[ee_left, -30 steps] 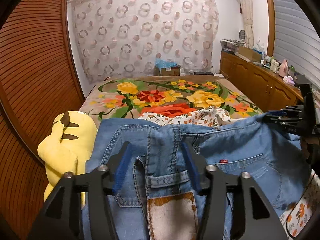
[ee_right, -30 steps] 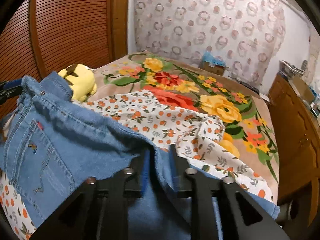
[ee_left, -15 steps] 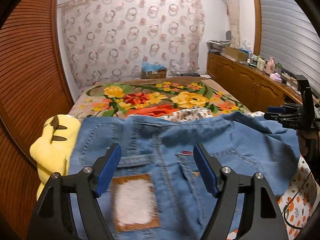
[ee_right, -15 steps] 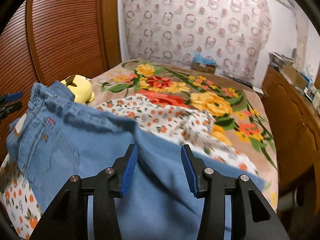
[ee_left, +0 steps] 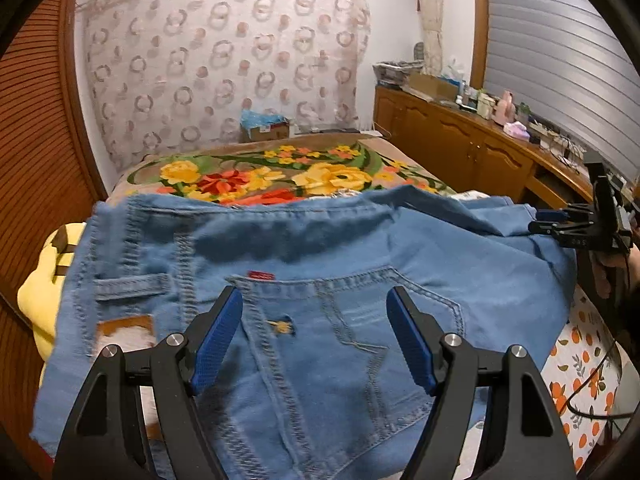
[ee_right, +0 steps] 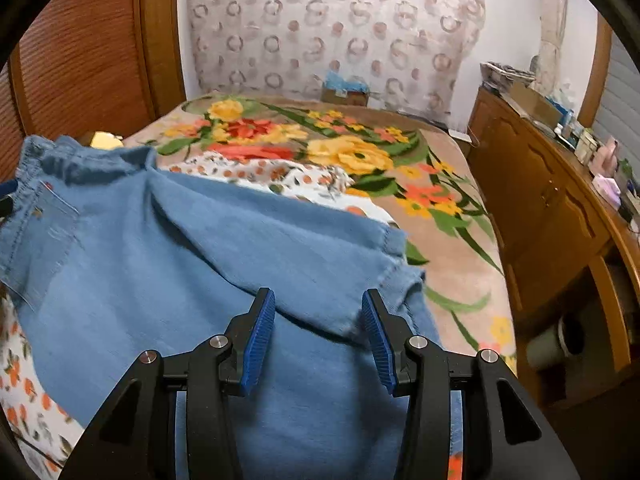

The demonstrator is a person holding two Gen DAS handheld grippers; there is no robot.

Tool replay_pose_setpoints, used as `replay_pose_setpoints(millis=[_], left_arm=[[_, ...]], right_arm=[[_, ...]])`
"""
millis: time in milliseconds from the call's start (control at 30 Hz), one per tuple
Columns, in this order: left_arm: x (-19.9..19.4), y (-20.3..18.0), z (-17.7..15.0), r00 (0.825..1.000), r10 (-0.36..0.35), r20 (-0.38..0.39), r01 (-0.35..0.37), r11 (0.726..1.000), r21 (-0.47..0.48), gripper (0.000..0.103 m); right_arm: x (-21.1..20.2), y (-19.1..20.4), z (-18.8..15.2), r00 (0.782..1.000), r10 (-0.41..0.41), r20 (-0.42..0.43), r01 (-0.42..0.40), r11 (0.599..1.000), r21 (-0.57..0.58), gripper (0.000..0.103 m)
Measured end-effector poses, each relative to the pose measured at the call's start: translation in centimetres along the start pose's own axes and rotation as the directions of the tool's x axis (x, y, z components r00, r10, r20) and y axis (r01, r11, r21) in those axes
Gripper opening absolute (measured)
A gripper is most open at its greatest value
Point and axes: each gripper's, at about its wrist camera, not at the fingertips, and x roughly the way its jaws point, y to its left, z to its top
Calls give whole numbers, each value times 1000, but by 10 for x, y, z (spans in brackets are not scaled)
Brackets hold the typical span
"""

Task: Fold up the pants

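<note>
Black hand-held gripper [ee_left: 314, 336], blue ribbed pads [ee_left: 216, 340], silver screws.

Even indoor light, strong fisheye bending, dark corners, motion blur on denim [ee_left: 320, 264].

The light blue denim pants [ee_left: 328, 248] are matt woven cloth with raised stitched seams and a rough tan leather-look patch [ee_left: 126, 330]. The left tongs [ee_left: 316, 336] and right tongs [ee_right: 318, 334] are matt black plastic with ribbed blue pads [ee_right: 260, 340] and shiny metal pins [ee_left: 450, 339]. The brown wooden cabinet [ee_right: 548, 208] looks glossy, and the floral blanket [ee_right: 352, 148] looks plush.
</note>
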Motion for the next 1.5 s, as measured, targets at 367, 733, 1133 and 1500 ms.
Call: replay_pose_setpoints(millis=[367, 733, 1133, 1500], left_arm=[[10, -5, -10, 999, 5, -45, -4, 1000, 11, 75], [6, 1, -9, 999, 23, -34, -23, 1000, 4, 75], [-3, 9, -9, 999, 44, -28, -45, 999, -23, 75], [-27, 16, -19, 998, 63, 1, -63, 997, -50, 75]], right_arm=[[22, 11, 22, 998, -25, -50, 22, 998, -64, 28], [23, -15, 53, 999, -29, 43, 31, 998, -48, 3], [68, -19, 79, 998, -67, 18, 66, 997, 26, 3], [4, -18, 43, 998, 3, 63, -8, 997, 80, 31]])
